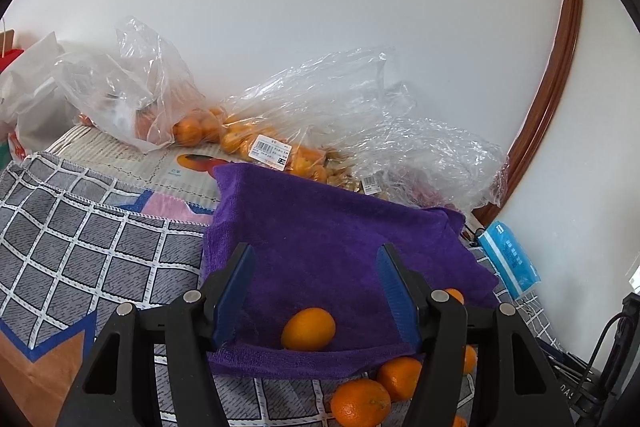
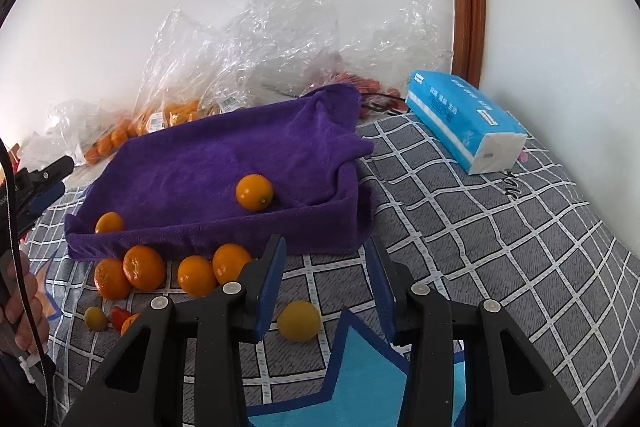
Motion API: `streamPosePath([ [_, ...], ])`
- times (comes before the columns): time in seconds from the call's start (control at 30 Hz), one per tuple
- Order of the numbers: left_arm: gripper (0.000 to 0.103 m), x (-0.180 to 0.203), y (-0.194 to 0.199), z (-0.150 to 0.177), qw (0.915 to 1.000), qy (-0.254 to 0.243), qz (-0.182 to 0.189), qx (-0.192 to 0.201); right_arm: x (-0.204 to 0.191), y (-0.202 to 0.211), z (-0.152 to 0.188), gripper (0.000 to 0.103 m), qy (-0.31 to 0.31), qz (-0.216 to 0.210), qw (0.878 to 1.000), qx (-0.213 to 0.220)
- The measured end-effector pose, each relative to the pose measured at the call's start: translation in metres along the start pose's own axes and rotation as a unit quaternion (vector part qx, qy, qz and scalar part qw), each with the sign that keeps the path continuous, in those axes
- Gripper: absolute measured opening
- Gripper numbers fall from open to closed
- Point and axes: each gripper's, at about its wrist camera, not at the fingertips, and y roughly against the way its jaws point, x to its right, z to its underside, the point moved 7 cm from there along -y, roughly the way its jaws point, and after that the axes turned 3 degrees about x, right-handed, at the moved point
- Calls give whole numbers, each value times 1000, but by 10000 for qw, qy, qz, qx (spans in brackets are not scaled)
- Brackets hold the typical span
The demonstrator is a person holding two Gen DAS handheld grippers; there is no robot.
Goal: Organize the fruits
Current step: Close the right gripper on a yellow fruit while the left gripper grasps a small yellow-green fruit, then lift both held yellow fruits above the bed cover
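Both wrist views look low and close toward the wall – sharing the purple towel [image 1: 320, 247] [image 2: 224, 163] (right from farther back).

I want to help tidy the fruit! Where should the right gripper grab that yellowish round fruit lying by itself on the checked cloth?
Grip the yellowish fruit across its widest middle, coming down from above. It is round and sits alone, with bare checked cloth on both sides for the fingers. The right gripper is open and probably wide enough.

Two oranges [image 2: 254, 191] on purple towel [image 2: 224, 163]; four oranges [image 2: 144, 267] at its front edge; yellow fruit [image 2: 299, 320] apart.
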Motion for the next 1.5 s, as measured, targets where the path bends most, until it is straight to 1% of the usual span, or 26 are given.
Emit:
streamPosePath([
  [0.1, 61, -2, -3, 2, 10000, 4, -34, -42, 1, -4, 8, 43, -109, -194, 9997, -134],
  [0.17, 61, -3, -4, 3, 10000, -7, -61, -43, -3, -10, 20, 43, -175, -481, 9980, -364],
  [0.2, 61, -3, -5, 4, 10000, -13, -76, -61, -6, -15, 26, 43, -120, -548, 9971, -514],
  [0.27, 61, -2, -5, 5, 9999, -10, -48, -107, -10, -21, 36, 42, 44, -434, 9969, -650],
  [0.3, 61, -2, -5, 6, 9999, -22, -34, -118, -12, -24, 41, 29, 141, -328, 9968, -713],
  [0.33, 61, -1, -4, 6, 9999, -46, -36, -118, -13, -23, 43, 28, 168, -335, 9967, -718],
  [0.43, 60, 5, 2, 2, 9997, -207, 1, -86, -10, -7, 38, 27, -48, -527, 9980, -353],
  [0.5, 60, 12, 7, -1, 9993, -325, 79, -136, -8, 0, 35, 27, -154, -538, 9981, -251],
  [0.57, 60, 19, 11, 2, 9983, -434, 158, -347, -7, 1, 35, 27, -176, -455, 9986, -219],
  [0.63, 60, 22, 18, 13, 9965, -580, 113, -596, -8, 1, 39, 27, -149, -475, 9985, -228],
  [0.7, 60, 24, 28, 30, 9939, -782, 140, -759, -11, 0, 43, 27, -25, -400, 9988, -292],
  [0.77, 60, 21, 35, 48, 9911, -921, 78, -958, -12, 3, 40, 28, 0, -451, 9988, -174],
  [0.83, 59, 19, 38, 71, 9859, -1021, 123, -1318, -12, 5, 41, 28, -14, -549, 9984, -143],
  [0.87, 58, 18, 38, 80, 9839, -1056, 102, -1439, -12, 5, 41, 28, -39, -582, 9982, -164],
  [0.93, 50, 18, 39, 93, 9812, -1132, 40, -1563, -10, 4, 42, 28, -108, -630, 9977, -203],
  [1.03, 50, 21, 38, 102, 9797, -1149, 32, -1643, -10, 6, 41, 28, -154, -715, 9972, -165],
  [1.1, 50, 24, 37, 107, 9783, -1106, 109, -1746, -10, 7, 41, 28, -169, -793, 9966, -142],
  [1.13, 47, 25, 35, 109, 9777, -1086, 141, -1792, -9, 7, 41, 28, -184, -809, 9965, -145],
  [1.17, 43, 26, 33, 111, 9766, -1099, 131, -1845, -9, 7, 41, 28, -203, -797, 9965, -152],
  [1.2, 30, 26, 31, 115, 9747, -1145, 103, -1915, -8, 7, 41, 28, -223, -768, 9967, -145],
  [1.23, 23, 27, 30, 118, 9731, -1180, 136, -1974, -7, 7, 41, 28, -243, -755, 9967, -142],
  [1.37, 23, 21, 38, 111, 9756, -1138, 73, -1876, -6, 9, 41, 28, -312, -745, 9967, -97],
  [1.5, 24, 10, 34, 113, 9751, -1213, -170, -1848, -6, 10, 41, 28, -323, -753, 9966, -73],
])
